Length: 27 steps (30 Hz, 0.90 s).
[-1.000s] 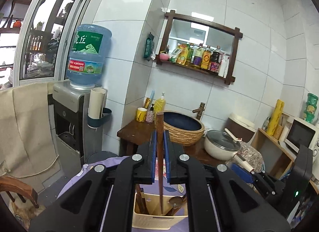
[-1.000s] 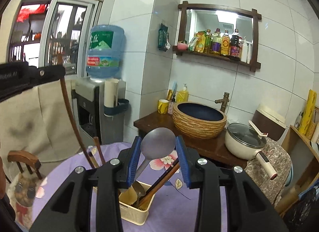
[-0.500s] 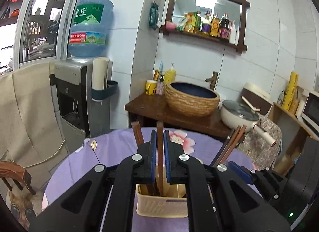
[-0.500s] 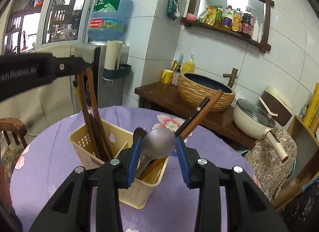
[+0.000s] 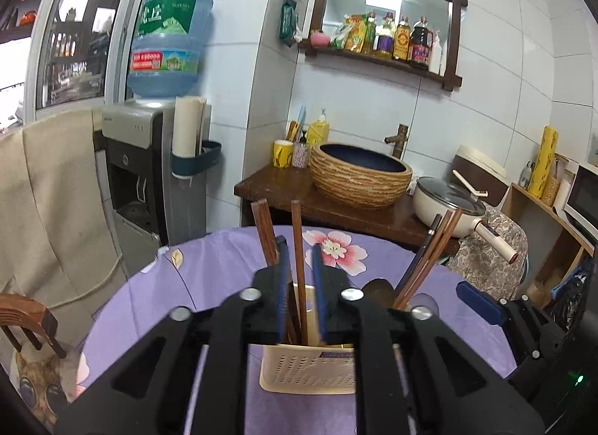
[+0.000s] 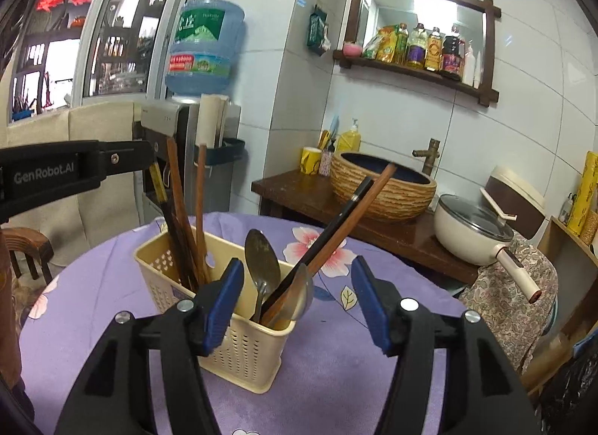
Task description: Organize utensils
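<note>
A cream plastic utensil holder [image 6: 239, 345] stands on the purple flowered tablecloth [image 6: 336, 367]; it also shows in the left wrist view [image 5: 310, 371]. Its left compartment holds several brown chopsticks [image 6: 187, 225]. Its right compartment holds two metal spoons [image 6: 263, 266] and two slanting chopsticks [image 6: 347, 218]. My left gripper [image 5: 299, 278] stands over the holder with its jaws slightly apart around a brown chopstick [image 5: 297, 244] that stands in the holder. My right gripper [image 6: 299, 300] is open and empty, its pads either side of the spoons.
Behind the round table stand a water dispenser [image 5: 149, 158] and a wooden counter with a woven basin [image 5: 360, 177] and a lidded pan [image 5: 448, 203]. A wooden chair [image 5: 26, 322] is at the left. A shelf [image 5: 553, 233] is at the right.
Both grippers came down to the holder. The left lowered the chopstick into it and its jaws parted. The right let go of the spoon, which now rests in the holder, and opened wide.
</note>
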Each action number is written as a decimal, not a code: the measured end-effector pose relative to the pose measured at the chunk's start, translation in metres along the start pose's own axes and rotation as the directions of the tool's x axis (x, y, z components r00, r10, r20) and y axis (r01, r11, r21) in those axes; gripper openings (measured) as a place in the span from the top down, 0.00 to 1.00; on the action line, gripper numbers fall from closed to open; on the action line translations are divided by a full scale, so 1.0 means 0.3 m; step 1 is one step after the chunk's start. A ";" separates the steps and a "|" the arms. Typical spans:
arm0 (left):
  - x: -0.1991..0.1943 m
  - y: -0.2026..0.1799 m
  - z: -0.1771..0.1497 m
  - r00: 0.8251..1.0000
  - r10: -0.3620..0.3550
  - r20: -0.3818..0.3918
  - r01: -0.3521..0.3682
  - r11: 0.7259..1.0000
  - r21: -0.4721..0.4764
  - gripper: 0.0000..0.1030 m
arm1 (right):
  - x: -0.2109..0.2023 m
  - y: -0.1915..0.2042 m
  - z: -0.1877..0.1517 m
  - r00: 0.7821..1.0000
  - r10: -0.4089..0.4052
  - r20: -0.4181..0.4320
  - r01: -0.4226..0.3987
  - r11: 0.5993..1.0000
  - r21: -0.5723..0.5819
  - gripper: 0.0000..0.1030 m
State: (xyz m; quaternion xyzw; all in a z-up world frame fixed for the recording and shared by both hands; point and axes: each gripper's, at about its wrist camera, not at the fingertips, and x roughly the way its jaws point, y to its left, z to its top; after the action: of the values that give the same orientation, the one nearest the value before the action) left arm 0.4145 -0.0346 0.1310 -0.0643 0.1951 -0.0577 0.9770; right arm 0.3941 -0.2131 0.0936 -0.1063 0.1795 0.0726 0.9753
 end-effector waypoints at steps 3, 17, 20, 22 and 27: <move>-0.116 0.024 -0.015 0.997 -0.005 0.077 0.006 1.000 -0.020 0.24 | -0.091 -0.016 -0.015 0.999 0.008 0.036 -0.009 1.000 0.024 0.30; -0.725 0.108 -0.510 0.980 0.088 0.177 -0.096 0.994 0.041 0.05 | -0.743 0.119 -0.407 0.984 0.023 0.175 -0.052 0.986 0.161 0.06; -0.819 0.110 -0.636 0.994 0.080 0.073 -0.081 0.997 0.004 0.05 | -0.833 0.154 -0.491 0.985 -0.009 0.173 -0.023 0.983 0.183 0.06; -0.877 0.102 -0.702 0.997 0.057 0.056 -0.058 0.998 0.002 0.05 | -0.901 0.183 -0.546 0.983 -0.048 0.179 0.015 0.984 0.180 0.06; -1.005 0.103 -0.811 0.982 0.082 0.167 -0.090 0.995 0.036 0.05 | -1.041 0.222 -0.650 0.974 -0.068 0.217 0.023 0.979 0.204 0.06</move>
State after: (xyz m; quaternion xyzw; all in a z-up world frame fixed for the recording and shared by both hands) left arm 0.0459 0.0123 0.0164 -0.0390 0.1146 -0.0142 0.9925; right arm 0.0281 -0.2266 0.0176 -0.0027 0.0727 0.0434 0.9964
